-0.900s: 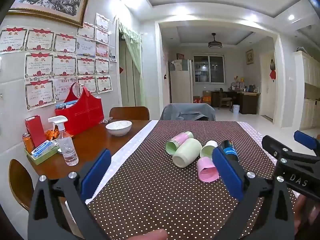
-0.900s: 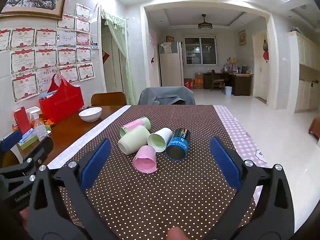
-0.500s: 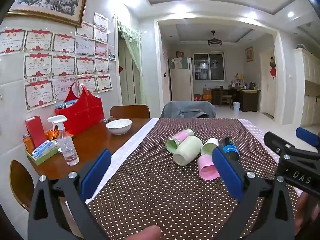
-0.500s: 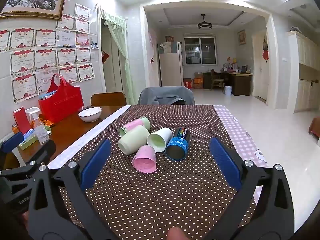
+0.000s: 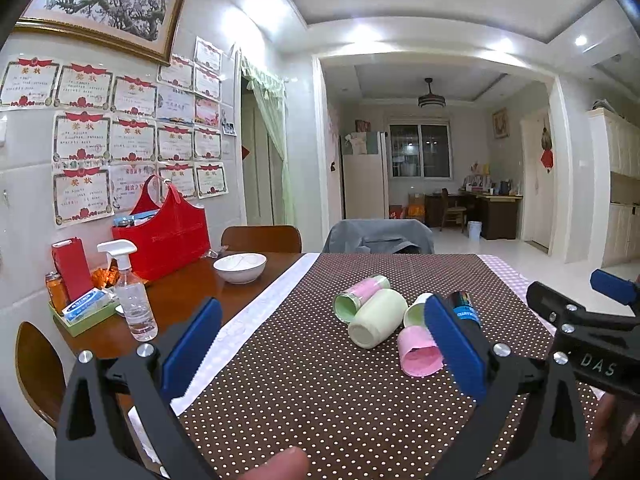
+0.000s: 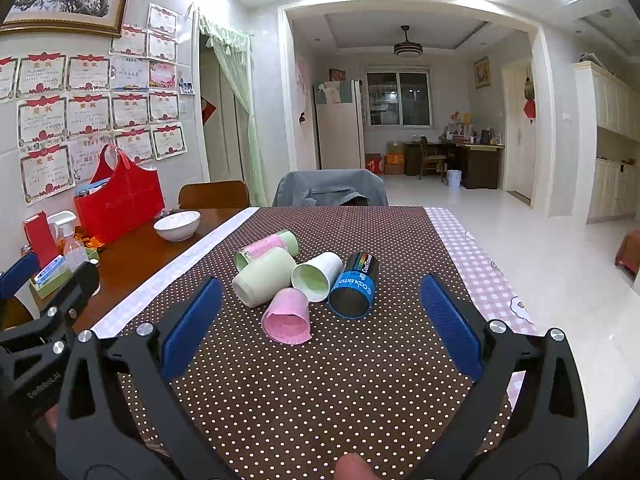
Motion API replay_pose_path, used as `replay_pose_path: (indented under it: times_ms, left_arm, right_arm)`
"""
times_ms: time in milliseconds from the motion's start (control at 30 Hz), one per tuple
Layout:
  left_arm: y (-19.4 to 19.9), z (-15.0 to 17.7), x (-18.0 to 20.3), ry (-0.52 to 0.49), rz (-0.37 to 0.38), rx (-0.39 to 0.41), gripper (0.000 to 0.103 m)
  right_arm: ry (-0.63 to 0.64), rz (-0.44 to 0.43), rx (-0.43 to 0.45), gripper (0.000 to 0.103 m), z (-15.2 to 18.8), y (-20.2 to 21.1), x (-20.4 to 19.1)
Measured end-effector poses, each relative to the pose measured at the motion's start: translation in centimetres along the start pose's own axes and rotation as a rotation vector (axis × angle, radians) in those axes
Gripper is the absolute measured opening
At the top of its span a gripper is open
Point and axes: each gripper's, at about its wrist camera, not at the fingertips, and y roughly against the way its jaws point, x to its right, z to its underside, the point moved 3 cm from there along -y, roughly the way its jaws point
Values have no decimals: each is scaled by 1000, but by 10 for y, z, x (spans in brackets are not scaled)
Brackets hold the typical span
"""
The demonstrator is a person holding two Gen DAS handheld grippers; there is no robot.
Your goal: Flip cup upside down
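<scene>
Grippers are both hanging above the near end of the table with jaws spread wide and nothing between them; the right gripper (image 6: pixel 320 316) is facing the cluster of cups almost head-on, while the left gripper (image 5: pixel 320 340) is sitting further left, its view catching the right tool at its far right edge; just beyond the right one's blue pads, five cups are lying on their sides on the brown dotted tablecloth (image 6: pixel 328 392), touching or nearly touching one another; nearest is the pink cup (image 6: pixel 287 317), mouth toward the camera; behind it on the left is lying the pale green cup (image 6: pixel 262 282), base toward the camera, with a pink-and-green cup (image 6: pixel 267 249) beyond it; to the right are lying a white cup (image 6: pixel 317 276) with a green inside and a black-and-blue cup (image 6: pixel 354 291); well apart on the bare wood at far left are standing a white bowl (image 6: pixel 177 225) and a red bag (image 6: pixel 119 196); judging from this, the step in hand is the approach, no cup being gripped yet; the next move is calling for choosing one cup, probably the nearest pink one, lowering the open jaws around its wall without nudging its neighbours, closing, then lifting and turning it mouth-down.
</scene>
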Motion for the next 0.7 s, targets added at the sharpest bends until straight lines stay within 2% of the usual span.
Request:
replay_pose_path:
  times_ms: [367,700]
  left_arm:
    - [-2,-3,-9,46,18,-16,99]
    - [0,-2,-7,48,24,-17,99]
  right_arm:
    - [5,2,9,97,-1,0,-1]
    - [15,1,18,97,-1,1,-2]
